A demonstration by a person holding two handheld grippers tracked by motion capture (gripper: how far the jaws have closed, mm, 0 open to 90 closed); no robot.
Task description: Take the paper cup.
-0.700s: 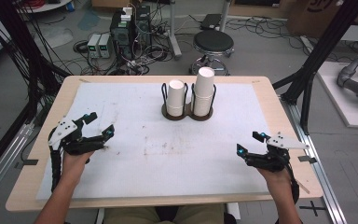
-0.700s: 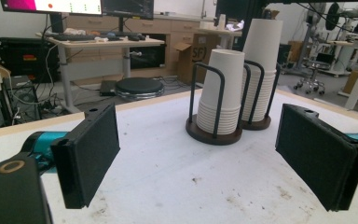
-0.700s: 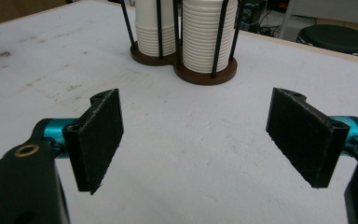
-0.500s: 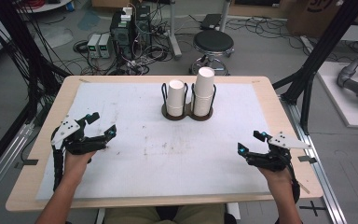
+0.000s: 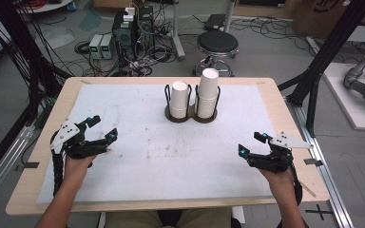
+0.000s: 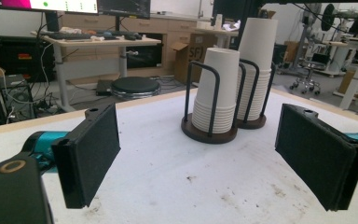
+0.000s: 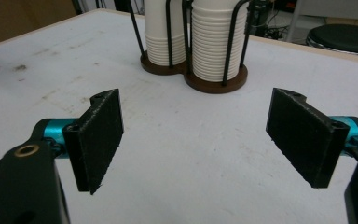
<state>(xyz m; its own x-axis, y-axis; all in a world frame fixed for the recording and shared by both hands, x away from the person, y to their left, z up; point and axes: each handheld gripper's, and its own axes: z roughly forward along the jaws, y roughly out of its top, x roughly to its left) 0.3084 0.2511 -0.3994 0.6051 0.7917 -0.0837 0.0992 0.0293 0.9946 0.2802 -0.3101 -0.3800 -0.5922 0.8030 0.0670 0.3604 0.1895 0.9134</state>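
Observation:
Two stacks of white paper cups (image 5: 179,99) (image 5: 207,93) stand in a dark twin wire holder (image 5: 191,116) at the far middle of the table; the right stack is taller. In the left gripper view the stacks (image 6: 216,88) sit ahead, slightly right; in the right gripper view they (image 7: 213,39) rise at the top centre. My left gripper (image 5: 103,129) hovers open near the table's left side, nothing between its pads (image 6: 89,151). My right gripper (image 5: 252,144) is open near the right front, with nothing between its pads (image 7: 99,135).
A white mat (image 5: 157,142) with smudges covers the wooden table (image 5: 285,118). Behind the table are a black stool (image 5: 217,43), computer boxes (image 5: 126,26) and cables on the floor. Black frame posts (image 5: 323,61) stand at both sides.
The left gripper has drifted slightly towards the front and right. The right gripper has barely moved. Both stay open.

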